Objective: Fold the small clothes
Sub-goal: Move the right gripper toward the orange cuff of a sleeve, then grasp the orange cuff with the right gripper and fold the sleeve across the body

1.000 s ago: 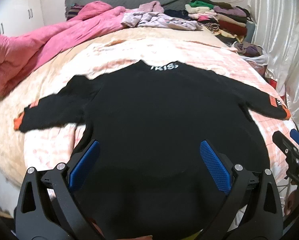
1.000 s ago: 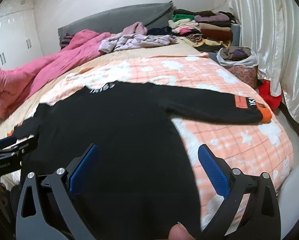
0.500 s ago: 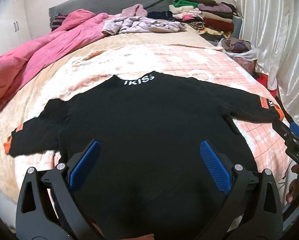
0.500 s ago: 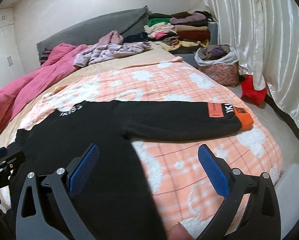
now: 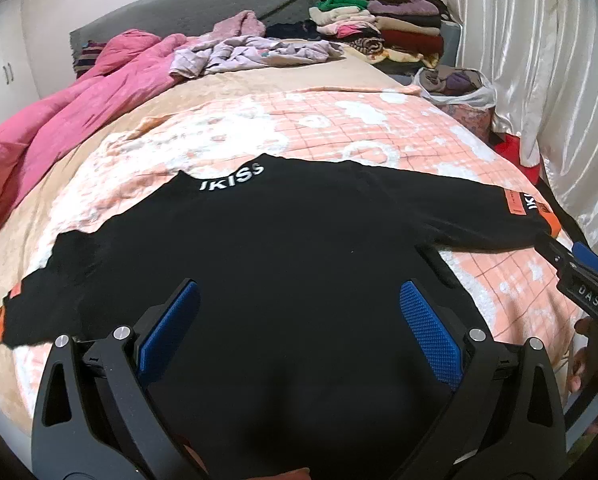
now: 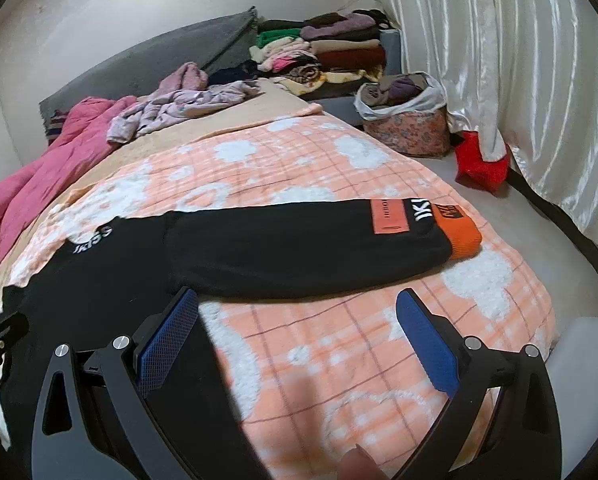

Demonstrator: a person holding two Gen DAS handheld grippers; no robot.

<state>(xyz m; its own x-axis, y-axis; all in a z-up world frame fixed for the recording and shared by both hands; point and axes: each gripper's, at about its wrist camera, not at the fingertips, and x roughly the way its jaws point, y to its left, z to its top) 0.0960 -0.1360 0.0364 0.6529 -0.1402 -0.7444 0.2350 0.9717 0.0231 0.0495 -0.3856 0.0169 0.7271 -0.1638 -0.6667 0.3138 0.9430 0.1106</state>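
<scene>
The right gripper [image 6: 297, 334] has swung toward the sweater's [image 5: 283, 264] right sleeve [image 6: 307, 248], which now fills the middle of its view, orange cuff [image 6: 461, 236] at centre right. The left gripper [image 5: 299, 320] still hovers over the body, lower centre. Both sets of tongs gape, holding nothing. The sweater lies flat on the bed [image 5: 339, 120]; a sleeve fold looks next.
</scene>
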